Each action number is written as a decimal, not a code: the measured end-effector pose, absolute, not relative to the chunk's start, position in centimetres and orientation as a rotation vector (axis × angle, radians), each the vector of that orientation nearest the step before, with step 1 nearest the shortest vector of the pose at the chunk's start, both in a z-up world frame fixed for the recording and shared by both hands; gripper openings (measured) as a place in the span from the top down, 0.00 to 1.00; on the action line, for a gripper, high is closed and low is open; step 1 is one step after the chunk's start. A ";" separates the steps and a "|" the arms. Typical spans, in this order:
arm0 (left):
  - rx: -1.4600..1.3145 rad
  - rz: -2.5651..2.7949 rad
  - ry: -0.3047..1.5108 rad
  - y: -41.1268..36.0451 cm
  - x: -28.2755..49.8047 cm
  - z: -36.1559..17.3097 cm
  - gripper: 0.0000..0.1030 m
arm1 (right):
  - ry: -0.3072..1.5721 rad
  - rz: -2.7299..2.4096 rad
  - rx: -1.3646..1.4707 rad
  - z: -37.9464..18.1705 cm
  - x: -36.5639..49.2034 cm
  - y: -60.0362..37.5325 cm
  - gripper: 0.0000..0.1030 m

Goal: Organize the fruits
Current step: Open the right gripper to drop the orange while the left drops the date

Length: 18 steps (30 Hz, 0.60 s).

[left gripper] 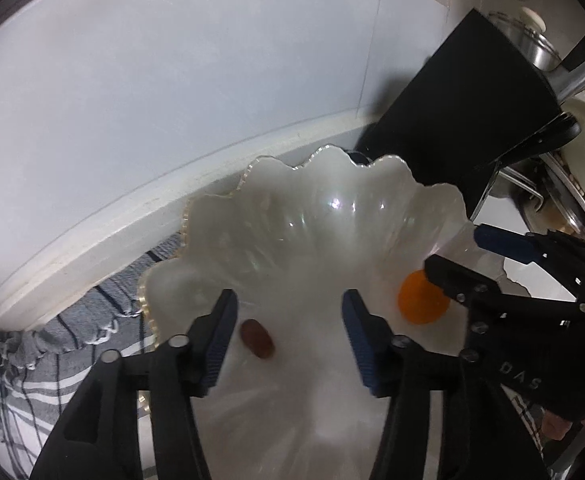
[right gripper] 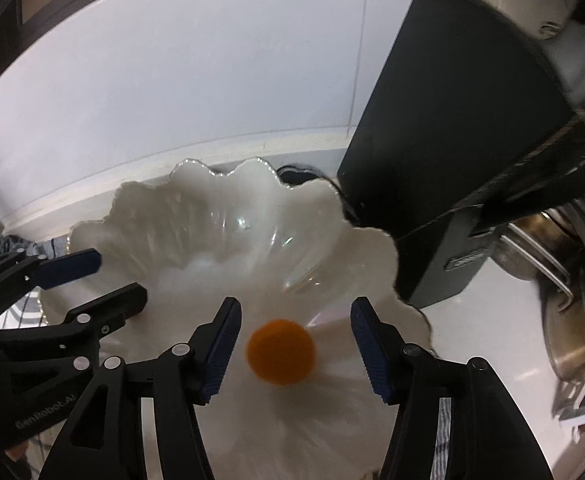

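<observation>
A white scalloped glass bowl (left gripper: 292, 216) sits on the counter; it also shows in the right wrist view (right gripper: 228, 216). A small brown oblong fruit (left gripper: 256, 338) lies inside it between my left gripper's open fingers. An orange round fruit (right gripper: 281, 355) lies in the bowl between my right gripper's open fingers, apart from both pads; it also shows in the left wrist view (left gripper: 420, 300). My left gripper (left gripper: 288, 340) is open and empty above the bowl. My right gripper (right gripper: 294, 344) is open and empty, and appears in the left wrist view (left gripper: 458, 250).
A black box (right gripper: 444, 128) stands just right of the bowl. Steel pots (right gripper: 572, 320) sit further right. A striped grey cloth (left gripper: 72, 320) lies left of the bowl. A white tiled wall (left gripper: 172, 80) rises behind.
</observation>
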<state>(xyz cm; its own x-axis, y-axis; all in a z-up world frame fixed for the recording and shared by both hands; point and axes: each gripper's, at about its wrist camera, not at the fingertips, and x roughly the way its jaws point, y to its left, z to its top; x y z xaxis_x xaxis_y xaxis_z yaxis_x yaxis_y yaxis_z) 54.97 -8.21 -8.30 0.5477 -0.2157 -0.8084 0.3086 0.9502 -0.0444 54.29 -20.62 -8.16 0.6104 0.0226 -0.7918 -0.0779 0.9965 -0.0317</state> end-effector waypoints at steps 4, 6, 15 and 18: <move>0.116 -0.290 0.889 -7.6 53.5 -6.6 0.31 | 0.872 0.042 -0.053 -6.6 52.5 -20.3 0.38; 0.120 -0.281 0.862 -7.4 52.7 -5.9 0.29 | 0.845 0.043 -0.048 -5.9 51.5 -20.4 0.37; 0.105 -0.206 0.729 -5.2 47.6 -2.0 0.17 | 0.709 0.037 -0.064 -2.2 45.6 -20.1 0.35; 0.107 -0.188 0.684 -4.6 45.6 -1.0 0.13 | 0.669 0.031 -0.056 -1.2 43.7 -19.9 0.33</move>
<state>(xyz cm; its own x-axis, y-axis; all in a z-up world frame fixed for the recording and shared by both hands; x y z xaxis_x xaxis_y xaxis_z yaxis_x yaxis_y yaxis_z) 45.56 -4.55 -1.04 0.7587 -0.1374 -0.6368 0.2073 0.9776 0.0360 43.67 -19.93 -1.20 0.7838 0.0106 -0.6210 -0.0466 0.9980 -0.0418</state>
